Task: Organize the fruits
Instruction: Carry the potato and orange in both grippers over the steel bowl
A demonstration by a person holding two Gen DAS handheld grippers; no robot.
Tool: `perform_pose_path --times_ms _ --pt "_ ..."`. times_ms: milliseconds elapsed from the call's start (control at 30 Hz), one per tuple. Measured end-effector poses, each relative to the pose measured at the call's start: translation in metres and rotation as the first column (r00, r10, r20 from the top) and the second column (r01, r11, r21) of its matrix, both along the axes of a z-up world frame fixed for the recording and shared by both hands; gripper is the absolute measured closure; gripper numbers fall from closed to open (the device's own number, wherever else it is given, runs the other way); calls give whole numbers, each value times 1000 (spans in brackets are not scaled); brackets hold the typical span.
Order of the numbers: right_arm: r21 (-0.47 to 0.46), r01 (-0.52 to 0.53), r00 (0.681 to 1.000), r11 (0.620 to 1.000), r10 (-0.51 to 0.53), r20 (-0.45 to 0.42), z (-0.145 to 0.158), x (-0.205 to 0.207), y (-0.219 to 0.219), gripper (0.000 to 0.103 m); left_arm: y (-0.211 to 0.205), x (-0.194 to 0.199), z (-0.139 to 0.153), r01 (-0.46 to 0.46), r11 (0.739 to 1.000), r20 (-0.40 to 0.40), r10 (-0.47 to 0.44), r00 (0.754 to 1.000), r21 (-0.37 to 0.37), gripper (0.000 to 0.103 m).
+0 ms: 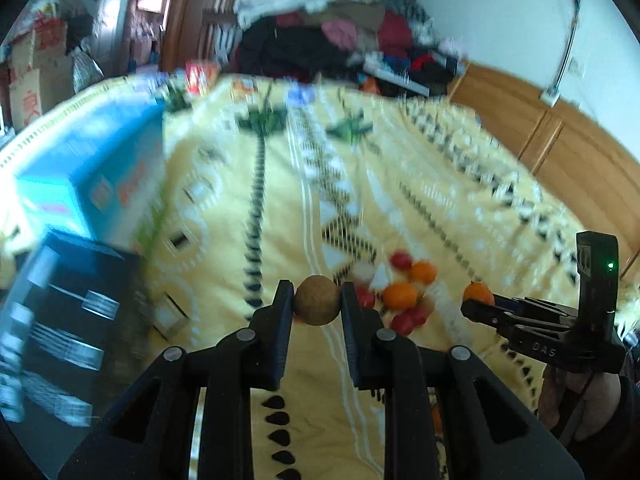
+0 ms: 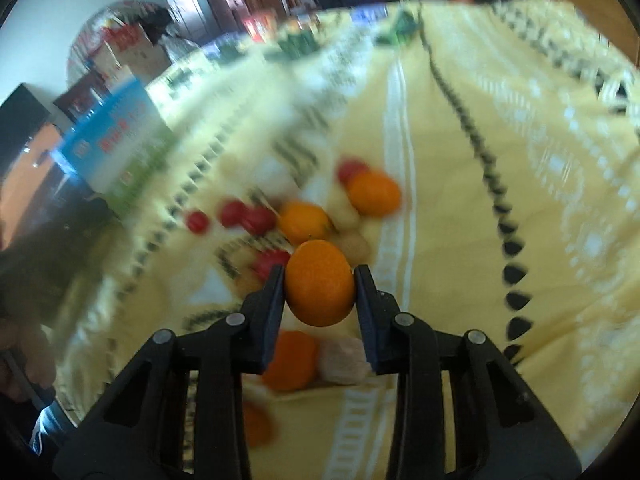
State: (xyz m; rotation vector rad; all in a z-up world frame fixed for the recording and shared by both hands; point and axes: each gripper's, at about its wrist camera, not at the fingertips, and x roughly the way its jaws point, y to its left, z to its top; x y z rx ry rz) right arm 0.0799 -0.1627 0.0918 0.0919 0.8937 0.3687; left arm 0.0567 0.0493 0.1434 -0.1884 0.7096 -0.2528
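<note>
The left gripper (image 1: 317,300) pinched a round brown fruit (image 1: 317,300) between its jaws. The right gripper (image 2: 320,289) pinched an orange (image 2: 320,289). Both fruits were up off the yellow blanket (image 1: 280,208), with the fruit pile (image 2: 304,216) lying just ahead of the right jaws.

Two grippers, each holding one round fruit

The left gripper (image 1: 317,300) squeezes a small brown ball-shaped fruit (image 1: 317,300) between its two black fingers, up above a yellow blanket (image 1: 400,184). At about 3 o'clock, the right gripper (image 1: 474,300) pinches a little orange (image 1: 477,293). Between them, on the blanket, lies a pile of fruit (image 1: 400,296), red, orange and pale. A blue box (image 1: 92,176) sits at 10 o'clock, a black box (image 1: 68,320) at 8 o'clock.
</note>
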Motion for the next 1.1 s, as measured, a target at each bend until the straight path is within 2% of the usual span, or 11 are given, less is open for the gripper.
perform_pose_path --times_ms 133,233,367,467,567,600,733,867,900,967,1100 --pt "27 -64 991 998 60 117 60 -11 27 68 32 -28 51 -51 998 103 53 993 -20 80" --pt "48 -137 972 989 125 197 105 -20 61 68 69 -57 89 -116 993 181 119 976 -28 80" --pt "77 -237 944 968 211 255 143 -29 115 68 124 -91 122 -231 973 240 230 943 -28 80" --pt "99 -317 918 943 278 284 165 -39 160 68 177 -121 139 -337 941 264 331 906 -26 80" --pt "105 -401 885 910 355 303 180 -50 210 68 232 -151 152 -457 889 279 445 851 -24 80" --pt "107 -428 873 897 380 304 183 -53 226 68 255 -163 156 -508 861 284 493 822 -24 80" --pt "111 -534 823 838 485 296 187 -66 302 68 322 -199 154 -636 771 278 619 735 -36 80" --pt "119 -598 792 793 560 245 176 -75 356 68 373 -223 133 -708 705 232 695 680 -36 80" --pt "121 -612 784 781 580 224 172 -76 371 68 387 -226 123 -722 692 199 712 673 -34 80" --pt "123 -636 769 762 612 183 162 -78 395 68 399 -226 106 -727 687 146 722 677 -25 80" --pt "128 -663 748 738 652 120 145 -83 425 68 408 -215 68 -702 712 54 701 711 7 80"
